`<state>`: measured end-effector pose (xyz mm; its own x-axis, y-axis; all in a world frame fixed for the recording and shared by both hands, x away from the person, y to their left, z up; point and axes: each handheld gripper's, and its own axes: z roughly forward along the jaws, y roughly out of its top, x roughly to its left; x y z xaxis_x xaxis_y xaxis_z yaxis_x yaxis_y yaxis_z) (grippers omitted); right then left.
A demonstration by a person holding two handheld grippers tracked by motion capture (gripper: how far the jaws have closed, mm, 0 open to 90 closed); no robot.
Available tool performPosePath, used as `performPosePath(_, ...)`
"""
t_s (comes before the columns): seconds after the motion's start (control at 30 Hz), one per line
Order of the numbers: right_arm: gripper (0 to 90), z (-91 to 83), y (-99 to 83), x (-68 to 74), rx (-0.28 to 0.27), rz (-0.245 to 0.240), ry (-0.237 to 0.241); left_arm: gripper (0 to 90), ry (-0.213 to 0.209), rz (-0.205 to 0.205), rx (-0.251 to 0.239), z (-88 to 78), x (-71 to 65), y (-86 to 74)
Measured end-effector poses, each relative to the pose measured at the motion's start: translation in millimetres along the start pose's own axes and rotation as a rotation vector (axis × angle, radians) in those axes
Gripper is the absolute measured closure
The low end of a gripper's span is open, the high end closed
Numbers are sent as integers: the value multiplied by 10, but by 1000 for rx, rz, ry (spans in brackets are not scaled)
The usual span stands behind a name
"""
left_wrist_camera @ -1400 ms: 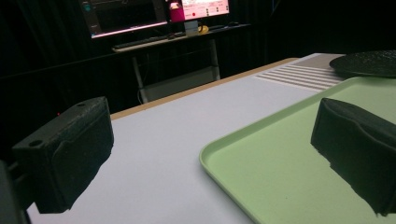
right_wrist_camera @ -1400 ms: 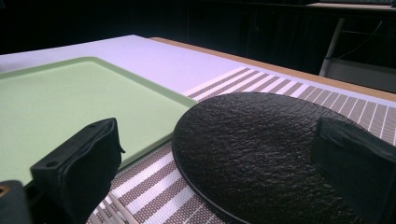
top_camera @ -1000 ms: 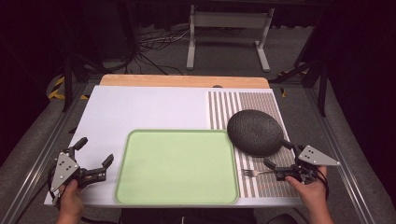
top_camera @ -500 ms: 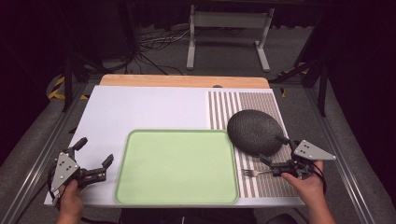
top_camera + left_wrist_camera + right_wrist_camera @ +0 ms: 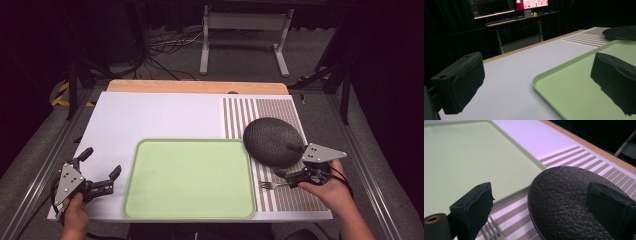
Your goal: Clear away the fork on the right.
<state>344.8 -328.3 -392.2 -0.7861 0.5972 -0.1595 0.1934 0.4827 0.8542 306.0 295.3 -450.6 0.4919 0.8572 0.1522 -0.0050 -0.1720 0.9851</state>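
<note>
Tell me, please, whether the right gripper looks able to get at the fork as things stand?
Probably yes: the right gripper is open just beside the fork, which lies bare on the striped mat with nothing between them.

Bare green tray (image 5: 190,180) and white mat (image 5: 155,117) lie open; black plate (image 5: 272,141) blocks the right.
</note>
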Motion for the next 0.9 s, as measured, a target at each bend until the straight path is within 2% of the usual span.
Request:
performPosePath(0.37,97,0,174,-15,194,-102,25,0,0,0,0,-1,1,0)
performPosePath(0.43,98,2,193,-21,218,-116,43,0,0,2,0,-1,1,1)
performPosePath(0.6,123,15,214,-22,297,-145,77,0,1,0,-2,-2,-1,1)
performPosePath(0.73,118,13,219,-42,367,-171,80,0,2,0,-1,-2,-1,1)
performPosePath(0.9,118,11,224,-55,419,-191,92,0,0,2,0,-1,0,1)
